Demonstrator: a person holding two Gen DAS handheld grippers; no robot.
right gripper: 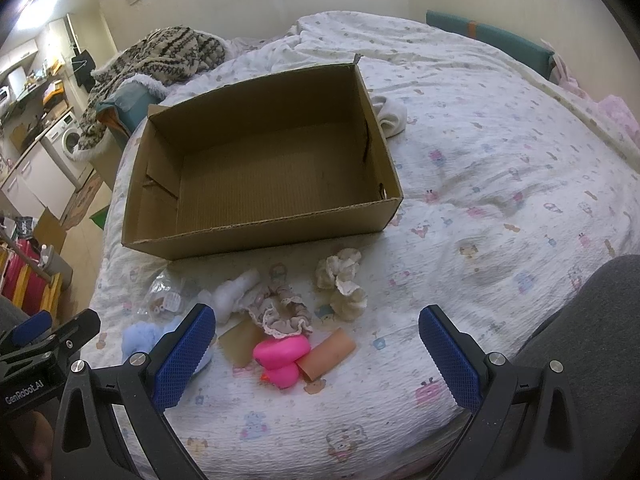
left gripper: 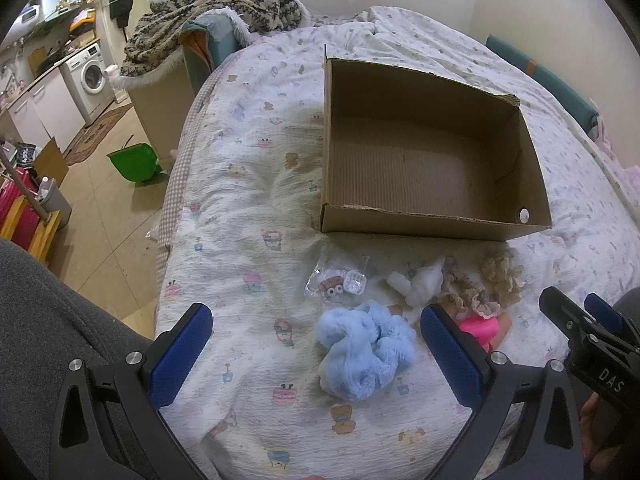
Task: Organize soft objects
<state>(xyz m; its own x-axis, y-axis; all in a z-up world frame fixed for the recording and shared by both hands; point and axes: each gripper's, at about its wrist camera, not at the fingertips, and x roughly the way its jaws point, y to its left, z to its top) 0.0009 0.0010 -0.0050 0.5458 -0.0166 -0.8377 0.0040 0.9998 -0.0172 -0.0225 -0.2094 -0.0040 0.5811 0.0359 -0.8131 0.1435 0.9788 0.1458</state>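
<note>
An open, empty cardboard box stands on the bed. In front of it lie a fluffy blue scrunchie, a white fluffy piece, a lace-trimmed scrunchie, a cream scrunchie, a pink rubber duck, a peach tube and a clear packet. My left gripper is open, above the blue scrunchie. My right gripper is open, above the duck.
The bed has a printed white cover. A patterned blanket lies at the head. A white sock lies behind the box. The floor at left holds a green bin and a washing machine.
</note>
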